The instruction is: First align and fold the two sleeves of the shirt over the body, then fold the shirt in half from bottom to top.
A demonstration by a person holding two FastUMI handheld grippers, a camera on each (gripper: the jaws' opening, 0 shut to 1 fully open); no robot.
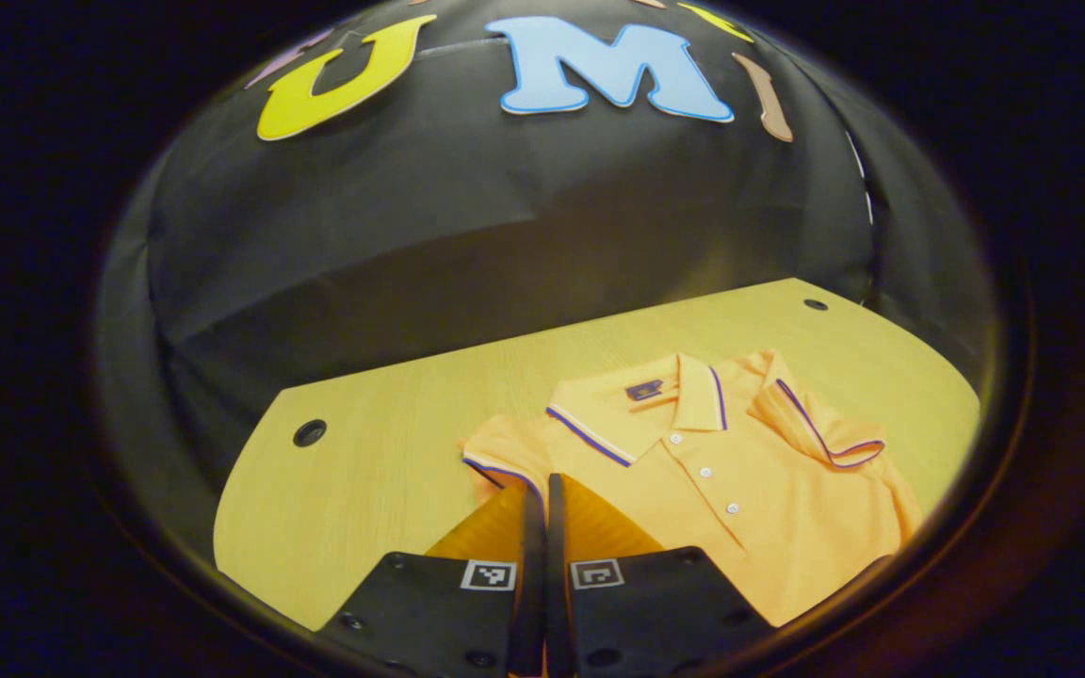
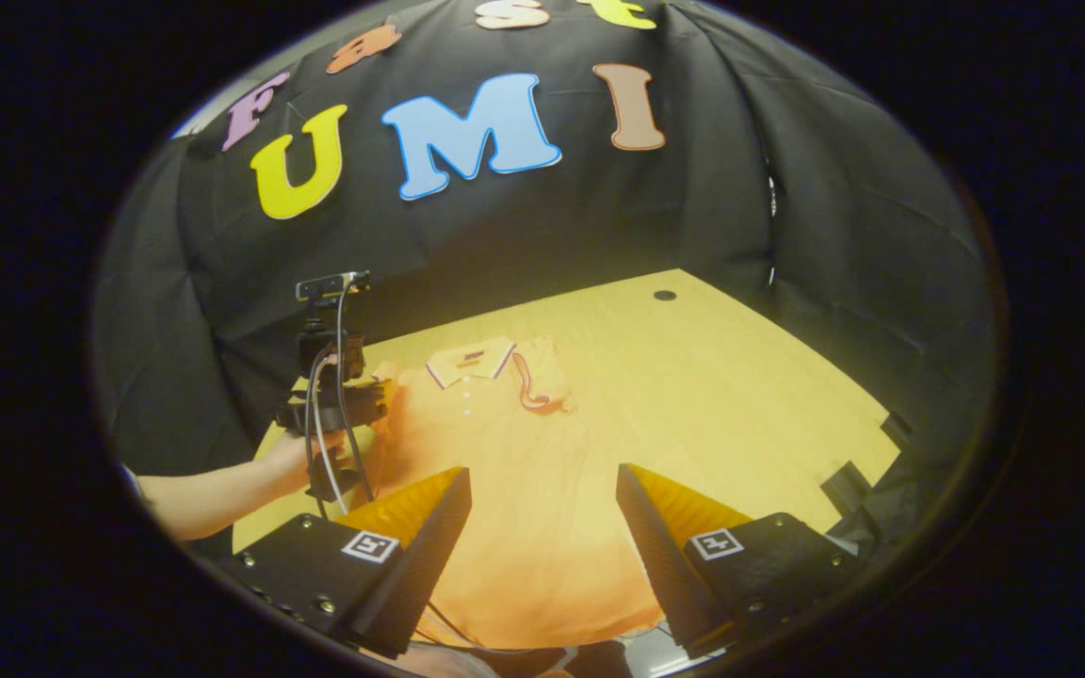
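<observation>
A light wooden table point(image 1: 364, 471) with a visible grain carries the load, with a small dark round hole near its far left corner point(image 1: 309, 433) and another near its far right corner point(image 1: 816, 304). One orange polo shirt point(image 1: 740, 490) lies directly on it, front up, collar toward the booth wall. One sleeve point(image 1: 820, 424) is folded over the body; the rest of the surface around the shirt is bare wood.

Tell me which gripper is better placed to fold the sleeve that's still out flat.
Left. The left gripper sits closed at the shirt's unfolded sleeve; whether it pinches cloth, I cannot tell. The other sleeve already lies over the body. The right gripper hovers open near the hem.
</observation>
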